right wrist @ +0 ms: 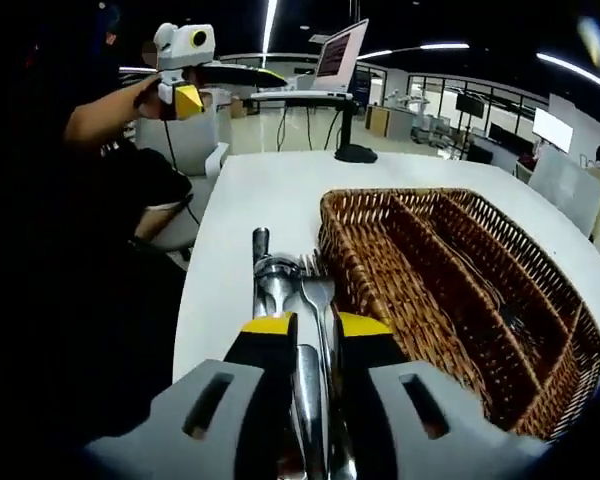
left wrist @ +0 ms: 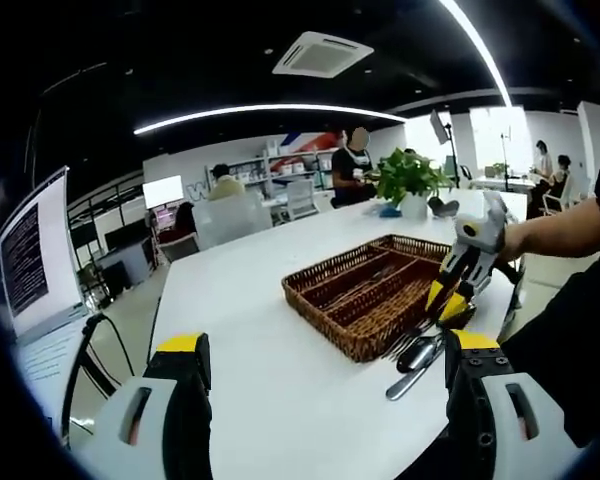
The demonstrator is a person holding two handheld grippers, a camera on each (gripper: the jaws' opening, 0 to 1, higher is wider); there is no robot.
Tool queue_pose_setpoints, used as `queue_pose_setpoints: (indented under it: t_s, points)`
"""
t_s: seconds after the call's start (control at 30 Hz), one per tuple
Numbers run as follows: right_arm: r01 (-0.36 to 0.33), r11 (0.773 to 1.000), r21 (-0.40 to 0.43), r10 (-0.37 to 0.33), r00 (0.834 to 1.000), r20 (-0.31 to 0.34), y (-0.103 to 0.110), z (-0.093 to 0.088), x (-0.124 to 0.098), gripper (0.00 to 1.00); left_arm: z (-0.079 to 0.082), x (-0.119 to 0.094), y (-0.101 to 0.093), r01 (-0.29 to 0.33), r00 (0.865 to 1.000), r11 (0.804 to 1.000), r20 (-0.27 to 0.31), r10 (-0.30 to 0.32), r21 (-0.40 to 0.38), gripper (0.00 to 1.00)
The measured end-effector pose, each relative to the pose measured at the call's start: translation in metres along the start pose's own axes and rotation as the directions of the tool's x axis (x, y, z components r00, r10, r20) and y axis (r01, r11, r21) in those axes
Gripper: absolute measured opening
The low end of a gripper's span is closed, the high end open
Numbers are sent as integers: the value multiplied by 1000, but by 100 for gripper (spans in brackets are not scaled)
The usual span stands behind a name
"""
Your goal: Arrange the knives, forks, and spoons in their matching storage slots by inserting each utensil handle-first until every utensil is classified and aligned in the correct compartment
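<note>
A brown wicker basket [left wrist: 352, 300] [right wrist: 380, 290] with long compartments lies on the white table [left wrist: 250, 330] [right wrist: 260, 190]. Beside its near end is a small pile of metal utensils [left wrist: 415, 352] [right wrist: 280, 275]: a spoon, a fork and a knife-like handle. My right gripper [right wrist: 317, 326] [left wrist: 450, 305] points down onto this pile, its yellow-tipped jaws close together around the utensil handles. My left gripper [left wrist: 328, 343] [right wrist: 185, 60] is held up away from the table, jaws wide apart with nothing between them. What lies inside the basket is too dim to tell.
A potted plant [left wrist: 410, 178] stands at the table's far end. A screen [left wrist: 30, 260] [right wrist: 342, 50] on a stand is off the table's other end. People sit and stand at desks behind. The person's arm [left wrist: 555, 235] reaches in from the right.
</note>
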State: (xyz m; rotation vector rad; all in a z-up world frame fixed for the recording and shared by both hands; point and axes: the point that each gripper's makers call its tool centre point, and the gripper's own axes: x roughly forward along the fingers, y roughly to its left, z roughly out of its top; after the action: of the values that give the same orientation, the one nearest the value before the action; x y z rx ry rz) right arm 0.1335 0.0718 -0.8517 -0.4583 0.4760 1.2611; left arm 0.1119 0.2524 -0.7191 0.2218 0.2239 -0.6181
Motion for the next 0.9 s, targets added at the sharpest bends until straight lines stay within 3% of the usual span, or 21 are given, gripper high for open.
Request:
queue_pose_setpoints:
  t_s: [0.23,0.37,0.5,0.73,0.8,0.9]
  points:
    - [-12,1000,-19,11,1000,-24,0,-8,12,11,-4,1,1,0,1000,1000,-6,0,-4,99]
    - [-14,999,-47,13,1000,-15,3,-4,17,10,-3,1,1,-1,1000,1000,-5,1,-6,99]
    - [11,997,-79,-16,998,-68,2,-10,20,9,-3,1,0,1,1000,1000,-4,-1,-4,99]
    - [10,999,-36,-11,999,-33,3,-10,22,6,-5,2,0,2,1000,1000,-11,-2,-2,99]
    - [-10,997,-80,10,1000,1,6,-8,25,4,-6,3,-1,4,1000,1000,-14,-4,0,99]
    - [-16,993,-114,16,1000,0,5,-8,24,3,-7,3,-1,4,1000,1000,-16,-4,2,99]
